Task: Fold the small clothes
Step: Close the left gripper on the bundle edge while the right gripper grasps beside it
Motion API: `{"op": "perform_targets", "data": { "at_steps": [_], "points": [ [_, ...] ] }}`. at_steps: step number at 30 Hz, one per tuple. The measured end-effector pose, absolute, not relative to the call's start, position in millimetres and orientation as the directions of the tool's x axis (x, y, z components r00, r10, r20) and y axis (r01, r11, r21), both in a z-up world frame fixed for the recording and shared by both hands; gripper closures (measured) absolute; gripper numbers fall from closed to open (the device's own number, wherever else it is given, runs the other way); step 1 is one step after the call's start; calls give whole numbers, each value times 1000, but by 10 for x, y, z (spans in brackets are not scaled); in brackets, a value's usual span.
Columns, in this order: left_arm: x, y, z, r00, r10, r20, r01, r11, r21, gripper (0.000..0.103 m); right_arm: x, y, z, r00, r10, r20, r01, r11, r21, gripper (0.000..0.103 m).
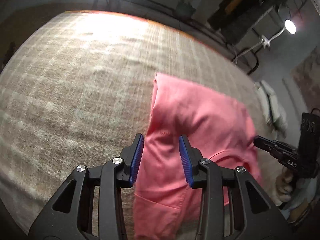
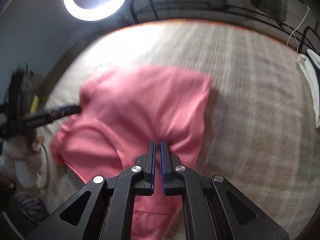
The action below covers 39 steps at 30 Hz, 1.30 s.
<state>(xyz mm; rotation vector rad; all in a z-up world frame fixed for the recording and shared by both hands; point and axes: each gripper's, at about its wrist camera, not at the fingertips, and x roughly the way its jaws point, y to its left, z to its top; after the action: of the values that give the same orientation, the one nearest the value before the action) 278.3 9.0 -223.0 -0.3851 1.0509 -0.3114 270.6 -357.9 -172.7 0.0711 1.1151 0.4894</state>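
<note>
A pink garment (image 1: 192, 120) lies partly lifted on a beige woven table cover (image 1: 80, 80). My left gripper (image 1: 161, 140) is open, its blue pads on either side of the garment's left part, not closed on it. In the right wrist view the pink garment (image 2: 140, 104) bunches into my right gripper (image 2: 157, 146), which is shut on a fold of it. The right gripper (image 1: 260, 142) shows at the garment's right edge in the left wrist view. The left gripper (image 2: 77, 109) shows at the garment's left edge in the right wrist view.
The beige cover (image 2: 250, 100) has an orange-edged far rim. A ring light (image 2: 96, 0) glares above. White cloth (image 2: 310, 76) lies at the right edge of the table. Dark furniture and cables stand behind the table.
</note>
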Motion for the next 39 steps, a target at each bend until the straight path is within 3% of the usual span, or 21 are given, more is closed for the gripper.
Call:
{"op": "perform_targets", "data": {
  "at_steps": [5,12,16,19,22,23,24,32,39],
  "points": [
    [2794,-112,-2083,484,-452,-749,126,883,-451,66,2971,-3693,-1527,442,489,-752,-313,870,381,99],
    [2917,-563,-2295,464,-407,-787,171,913,-371,66,3268,-3374,-1738,427,436,-792,-349,888,301,99],
    [2999,-598,-2369,478,-380,-792,172,925,-340,66,3442,-3316,-1924,468,295,-833,-304,939,162,99],
    [2928,-573,-2311,480,-365,-798,192,931,-310,66,3556,-3590,-1888,478,330,-814,-214,942,257,98],
    [2796,-401,-2230,494,-349,-797,194,937,-290,66,3503,-3860,-1767,524,279,-805,-144,960,239,76],
    [2770,-330,-2219,495,-349,-795,182,937,-298,64,3465,-3948,-1747,524,286,-802,-130,958,257,66],
    [2751,-224,-2205,494,-356,-793,159,934,-320,58,3428,-4030,-1732,520,304,-799,-117,951,285,62],
    [2902,544,-2398,428,-559,-710,-82,758,-647,55,2927,-4389,-1883,388,559,-732,-71,810,582,62],
    [2915,455,-2614,366,-590,-720,-102,744,-661,55,2677,-4458,-2177,334,655,-678,-10,722,692,64]
  ]
}}
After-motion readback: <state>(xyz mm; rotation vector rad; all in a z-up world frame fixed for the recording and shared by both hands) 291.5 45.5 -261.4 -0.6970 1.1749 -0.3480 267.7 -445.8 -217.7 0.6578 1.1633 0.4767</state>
